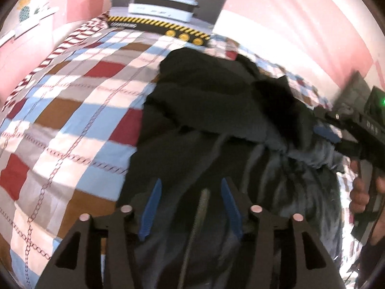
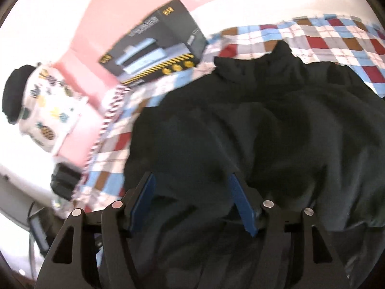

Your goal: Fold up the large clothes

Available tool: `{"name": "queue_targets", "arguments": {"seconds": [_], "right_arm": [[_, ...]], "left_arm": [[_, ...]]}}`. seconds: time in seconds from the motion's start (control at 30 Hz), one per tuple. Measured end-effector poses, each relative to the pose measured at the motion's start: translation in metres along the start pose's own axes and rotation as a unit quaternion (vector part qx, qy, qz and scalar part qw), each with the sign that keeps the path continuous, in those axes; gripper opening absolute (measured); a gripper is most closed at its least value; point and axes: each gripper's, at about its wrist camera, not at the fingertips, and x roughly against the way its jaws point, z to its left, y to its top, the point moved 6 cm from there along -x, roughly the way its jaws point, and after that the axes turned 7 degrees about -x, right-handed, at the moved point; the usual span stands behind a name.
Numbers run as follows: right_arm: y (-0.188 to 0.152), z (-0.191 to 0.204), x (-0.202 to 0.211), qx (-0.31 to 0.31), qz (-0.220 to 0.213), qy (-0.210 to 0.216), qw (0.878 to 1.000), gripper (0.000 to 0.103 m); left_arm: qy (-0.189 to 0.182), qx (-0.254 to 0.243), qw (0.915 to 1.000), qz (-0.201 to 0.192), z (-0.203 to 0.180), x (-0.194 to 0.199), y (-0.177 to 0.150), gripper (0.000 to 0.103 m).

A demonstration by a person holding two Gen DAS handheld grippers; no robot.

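Checked bedspread bears dark garment, appliance box behind.

Motion blur softens both views. The dark garment runs off the lower edge at 6 o'clock, its full outline unseen. It covers much of the checked bedspread. Print on the black carton at 12 o'clock is unreadable. A hand at 3 o'clock is cropped.

A bed under a checked cover carries a dark garment, crumpled, and a dark printed box at its far edge.
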Motion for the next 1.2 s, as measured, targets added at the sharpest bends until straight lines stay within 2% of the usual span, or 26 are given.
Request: {"name": "queue_targets", "arguments": {"seconds": [0.07, 0.13, 0.23, 0.33, 0.4, 0.47, 0.5, 0.53, 0.57, 0.63, 0.77, 0.9, 1.03, 1.13, 1.2], "right_arm": [[-0.001, -0.006, 0.016, 0.002, -0.018, 0.000, 1.000, 0.065], [-0.002, -0.024, 0.032, -0.007, -0.037, -0.020, 0.999, 0.065], [-0.001, -0.066, 0.055, -0.041, -0.061, -0.060, 0.995, 0.065], [0.002, -0.121, 0.082, -0.088, -0.094, -0.111, 0.985, 0.064], [0.005, -0.149, 0.093, -0.114, -0.111, -0.133, 0.978, 0.045], [0.007, -0.173, 0.096, -0.133, -0.119, -0.158, 0.971, 0.033], [0.009, -0.182, 0.093, -0.141, -0.118, -0.161, 0.970, 0.028], [0.009, -0.187, 0.085, -0.145, -0.112, -0.162, 0.970, 0.028], [0.008, -0.189, 0.068, -0.140, -0.095, -0.166, 0.971, 0.028], [0.006, -0.189, 0.041, -0.119, -0.065, -0.182, 0.974, 0.028], [0.007, -0.183, 0.013, -0.068, -0.050, -0.199, 0.976, 0.028], [0.012, -0.177, 0.035, -0.068, -0.049, -0.191, 0.978, 0.028], [0.027, -0.180, 0.078, -0.067, -0.111, -0.198, 0.972, 0.028], [0.048, -0.195, 0.074, -0.069, -0.110, -0.217, 0.968, 0.028], [0.058, -0.209, 0.063, -0.072, -0.103, -0.233, 0.964, 0.028]], "left_arm": [[-0.015, -0.006, 0.9999, -0.003, -0.011, 0.000, 0.010, 0.058], [-0.033, -0.016, 0.9993, -0.005, -0.025, -0.004, 0.023, 0.059], [-0.047, -0.037, 0.9981, -0.011, -0.047, -0.014, 0.045, 0.059], [-0.065, -0.066, 0.9955, -0.021, -0.077, -0.029, 0.069, 0.058], [-0.077, -0.086, 0.9930, -0.027, -0.098, -0.040, 0.082, 0.057], [-0.084, -0.102, 0.9908, -0.030, -0.114, -0.056, 0.090, 0.053], [-0.078, -0.107, 0.9909, -0.025, -0.118, -0.068, 0.092, 0.042], [-0.067, -0.114, 0.9910, -0.017, -0.121, -0.083, 0.093, 0.031], [-0.051, -0.120, 0.9914, -0.010, -0.119, -0.096, 0.093, 0.026], [-0.011, -0.121, 0.9925, 0.004, -0.109, -0.120, 0.092, 0.024], [-0.003, -0.125, 0.9921, 0.007, -0.097, -0.136, 0.094, 0.024], [0.019, -0.141, 0.9898, -0.006, -0.097, -0.116, 0.100, 0.024], [0.022, -0.126, 0.9899, -0.060, -0.097, -0.081, 0.121, 0.024], [0.013, -0.134, 0.9886, -0.068, -0.110, -0.085, 0.136, 0.024], [0.014, -0.155, 0.9861, -0.057, -0.120, -0.105, 0.137, 0.024]]}}
